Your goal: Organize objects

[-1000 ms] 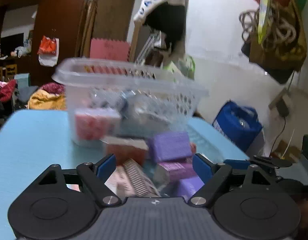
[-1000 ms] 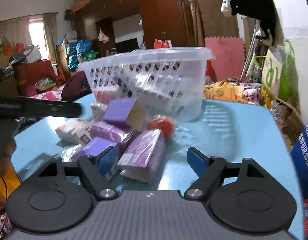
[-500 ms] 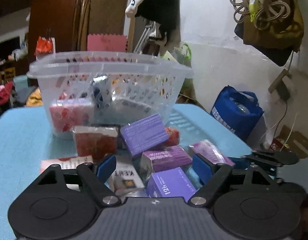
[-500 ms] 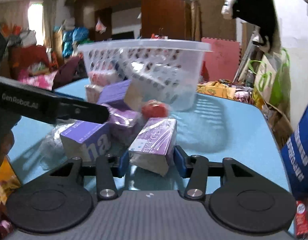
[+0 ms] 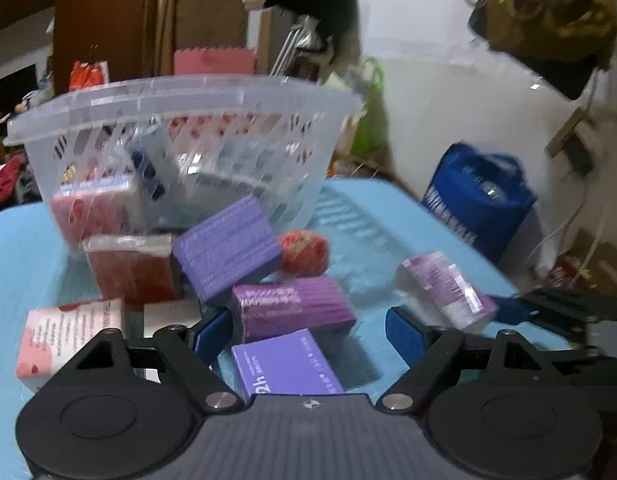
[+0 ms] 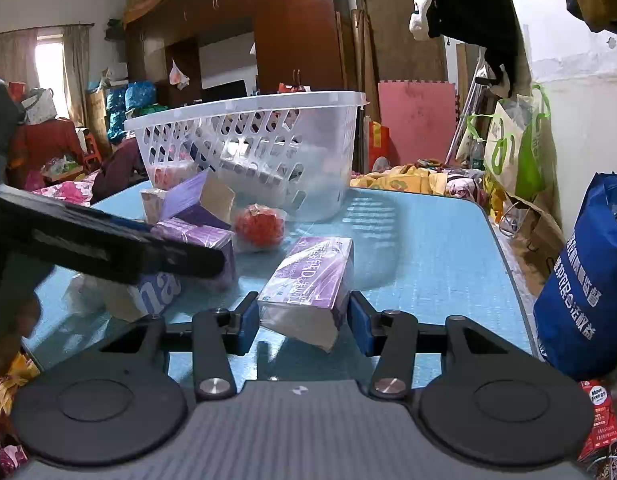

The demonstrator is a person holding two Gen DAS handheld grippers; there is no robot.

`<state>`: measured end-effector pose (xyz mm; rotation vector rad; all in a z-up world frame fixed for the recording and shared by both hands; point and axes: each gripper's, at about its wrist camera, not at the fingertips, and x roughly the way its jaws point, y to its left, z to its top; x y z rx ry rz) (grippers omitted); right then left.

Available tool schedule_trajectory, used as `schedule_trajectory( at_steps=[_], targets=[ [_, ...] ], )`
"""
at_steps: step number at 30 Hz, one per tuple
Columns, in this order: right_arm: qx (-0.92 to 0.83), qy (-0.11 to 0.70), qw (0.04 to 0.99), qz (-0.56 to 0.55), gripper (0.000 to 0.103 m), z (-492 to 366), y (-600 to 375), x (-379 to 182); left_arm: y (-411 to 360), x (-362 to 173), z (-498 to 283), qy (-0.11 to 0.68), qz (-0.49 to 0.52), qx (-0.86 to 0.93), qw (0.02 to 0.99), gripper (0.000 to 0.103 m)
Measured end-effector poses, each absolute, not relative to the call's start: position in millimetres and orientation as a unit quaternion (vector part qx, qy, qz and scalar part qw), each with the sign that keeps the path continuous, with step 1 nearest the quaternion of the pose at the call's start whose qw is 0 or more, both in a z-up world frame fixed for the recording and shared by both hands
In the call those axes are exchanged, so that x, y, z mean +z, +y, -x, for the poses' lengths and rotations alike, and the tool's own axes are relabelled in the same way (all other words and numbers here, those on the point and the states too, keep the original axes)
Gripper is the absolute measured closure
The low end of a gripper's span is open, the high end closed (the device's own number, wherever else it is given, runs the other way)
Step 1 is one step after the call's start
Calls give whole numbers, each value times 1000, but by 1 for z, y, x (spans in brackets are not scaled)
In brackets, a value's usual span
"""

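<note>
Between right gripper [image 6: 300,320] pads: film-wrapped purple rectangular pack [image 6: 310,280], pinched across its sides, looks light, slippery, crushable; left gripper [image 5: 308,334] wide apart, holding nothing

The table [image 6: 428,248] is light blue. On it stands a clear whitish basket [image 6: 268,152] (its wall has a grid of holes). In front of the basket lie purple boxes [image 5: 226,250], a red ball [image 6: 259,226] and a red packet [image 5: 132,268]. The gripper pads [image 6: 358,326] are blue.
</note>
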<state>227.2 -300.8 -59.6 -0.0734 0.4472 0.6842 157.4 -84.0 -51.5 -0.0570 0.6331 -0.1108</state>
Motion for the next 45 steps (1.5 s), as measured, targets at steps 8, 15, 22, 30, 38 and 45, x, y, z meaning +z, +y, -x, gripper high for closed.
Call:
schedule_trajectory(
  at_steps=[8,15,22,30,38,45],
  targets=[
    [336,211,917,26,52,-226,-305,-57,-68,-41,-144,273,54,-79,957,36],
    [341,189,921,13,53,-220,-307,-41,-43,-3,-118,211,90,-114,967,36],
    [361,126,924,7,53,-219,-281,18,-7,52,-119,135,106,-83,982,36],
    [364,106,925,29,53,-279,-218,87,29,103,-184,132,123,-9,984,36],
    [333,176,924,61,53,-329,-196,74,50,86,-234,192,152,-4,970,36],
    [334,172,921,104,26,-326,-181,65,52,74,-248,213,122,24,969,22]
  ],
)
